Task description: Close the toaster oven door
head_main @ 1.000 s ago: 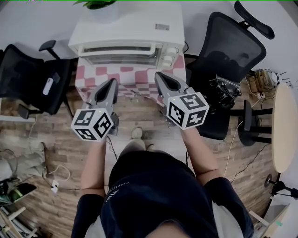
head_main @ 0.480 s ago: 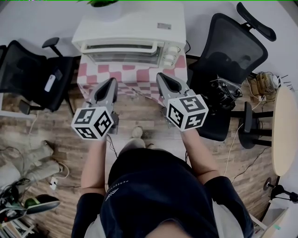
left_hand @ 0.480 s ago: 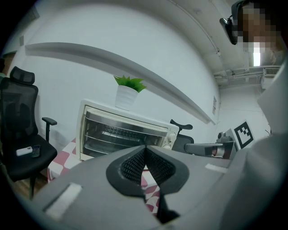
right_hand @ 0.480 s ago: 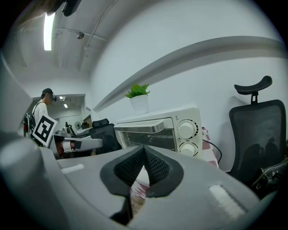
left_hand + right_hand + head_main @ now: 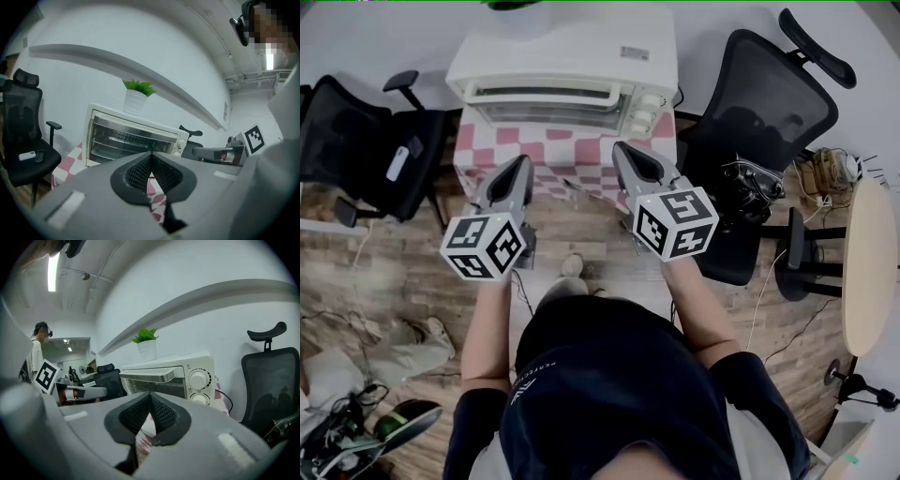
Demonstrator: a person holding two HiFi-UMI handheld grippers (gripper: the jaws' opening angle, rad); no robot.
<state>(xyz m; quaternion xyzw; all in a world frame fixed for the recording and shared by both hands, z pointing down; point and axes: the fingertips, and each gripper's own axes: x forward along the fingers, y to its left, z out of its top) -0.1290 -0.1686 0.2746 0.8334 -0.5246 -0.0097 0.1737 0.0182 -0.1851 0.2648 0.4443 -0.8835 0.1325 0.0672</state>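
Observation:
A white toaster oven point(image 5: 567, 52) stands on a pink-and-white checked table point(image 5: 572, 155) at the top of the head view. Its glass door point(image 5: 129, 140) with the long handle point(image 5: 548, 92) stands upright against the front; I cannot tell whether a gap remains. Two round knobs point(image 5: 199, 379) sit at the oven's right end. My left gripper point(image 5: 521, 162) and right gripper point(image 5: 621, 149) hover side by side in front of the table, short of the oven, touching nothing. Both are shut and empty, pads meeting in the left gripper view point(image 5: 151, 154) and the right gripper view point(image 5: 150, 394).
Black office chairs flank the table, one on the left point(image 5: 366, 150) and one on the right point(image 5: 759, 103) with a camera point(image 5: 748, 183) on its seat. A potted plant point(image 5: 135, 101) tops the oven. A round table edge point(image 5: 872, 262) is at right. Cables and gear lie at lower left.
Both grippers stay almost where they were, still shut. A person's legs and the items at the lower left of the floor have shifted downward.

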